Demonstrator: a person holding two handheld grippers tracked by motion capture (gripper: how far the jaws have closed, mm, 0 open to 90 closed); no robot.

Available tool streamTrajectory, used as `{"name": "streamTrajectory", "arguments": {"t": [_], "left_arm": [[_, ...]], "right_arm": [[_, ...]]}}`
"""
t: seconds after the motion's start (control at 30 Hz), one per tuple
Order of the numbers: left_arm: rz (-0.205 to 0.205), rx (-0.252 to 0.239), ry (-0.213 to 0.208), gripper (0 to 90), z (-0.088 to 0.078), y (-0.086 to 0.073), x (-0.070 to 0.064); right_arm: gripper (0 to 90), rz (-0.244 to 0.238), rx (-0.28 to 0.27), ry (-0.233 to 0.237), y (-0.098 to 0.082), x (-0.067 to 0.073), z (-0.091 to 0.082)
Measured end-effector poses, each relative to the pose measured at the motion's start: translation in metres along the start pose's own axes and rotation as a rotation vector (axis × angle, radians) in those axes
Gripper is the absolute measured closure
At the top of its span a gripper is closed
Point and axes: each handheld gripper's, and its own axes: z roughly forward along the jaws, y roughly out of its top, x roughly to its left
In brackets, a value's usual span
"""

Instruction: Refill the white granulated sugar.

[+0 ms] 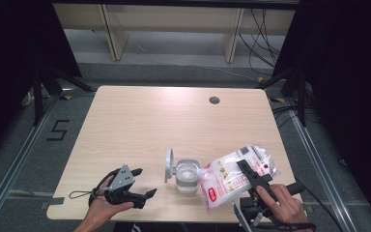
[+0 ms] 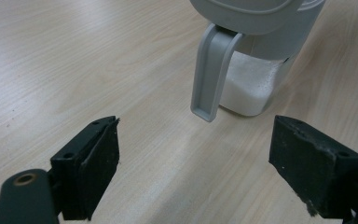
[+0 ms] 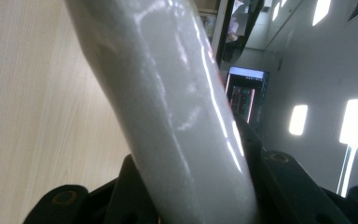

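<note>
Risk I see: right gripper (image 1: 254, 180) pinching tilted bag (image 1: 232, 176) overshoots jar (image 1: 187, 176) and spills; left gripper (image 1: 145, 183) spread, idle.

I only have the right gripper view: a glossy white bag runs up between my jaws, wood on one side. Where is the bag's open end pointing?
Observer: In the high view the bag is tilted, its lower corner at the rim of a clear container on the table.
Operator: Is that container open?
Observer: Yes, its grey lid is flipped up on the side away from the bag.
Operator: Anything in it already?
Observer: The left gripper view shows white granules in its lower part.
Operator: Where's my other gripper?
Observer: The left gripper rests on the table beside the container, jaws open, holding nothing.
</note>
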Motion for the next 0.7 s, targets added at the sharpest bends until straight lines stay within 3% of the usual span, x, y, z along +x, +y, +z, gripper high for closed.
{"name": "streamTrajectory", "arguments": {"t": [0.1, 0.2, 0.23, 0.27, 0.37, 0.5, 0.53, 0.57, 0.6, 0.7], "left_arm": [[-0.001, -0.001, -0.001, 15.6, 0.0001, 0.0000, -0.0002], [-0.002, -0.002, -0.001, 15.6, 0.0002, 0.0000, -0.0003], [-0.001, 0.000, 0.000, 15.7, 0.0001, 0.0000, -0.0001], [0.000, 0.000, 0.000, 15.6, 0.0000, 0.0000, 0.0000], [-0.002, -0.002, -0.001, 15.6, 0.0001, 0.0000, -0.0003], [-0.002, -0.001, -0.001, 15.7, 0.0001, 0.0000, -0.0003], [0.000, 0.000, -0.001, 15.6, 0.0000, 0.0000, -0.0001], [0.000, 0.000, -0.001, 15.6, 0.0000, 0.0000, -0.0001], [0.001, 0.001, 0.000, 15.6, -0.0001, 0.0000, 0.0000], [0.001, 0.001, 0.000, 15.6, -0.0001, 0.0000, 0.0000]], "right_arm": [[69.3, -0.001, 0.001, -0.002, 0.0000, -0.0001, -0.0003], [69.3, 0.035, 0.019, 0.020, 0.0006, 0.0027, -0.0013], [69.3, 0.002, 0.014, 0.015, 0.0014, 0.0003, -0.0010], [69.3, 0.022, 0.024, 0.022, 0.0014, 0.0018, -0.0014], [69.3, 0.022, 0.021, 0.021, 0.0015, 0.0023, -0.0012], [69.3, -0.019, 0.009, 0.009, 0.0014, 0.0002, -0.0003], [69.3, 0.052, 0.034, 0.018, 0.0017, 0.0053, -0.0020], [69.3, 0.052, 0.034, 0.018, 0.0017, 0.0053, -0.0020], [69.3, -0.011, 0.010, 0.011, 0.0024, 0.0008, -0.0005], [69.4, -0.013, 0.002, 0.001, 0.0021, 0.0000, -0.0001]]}}
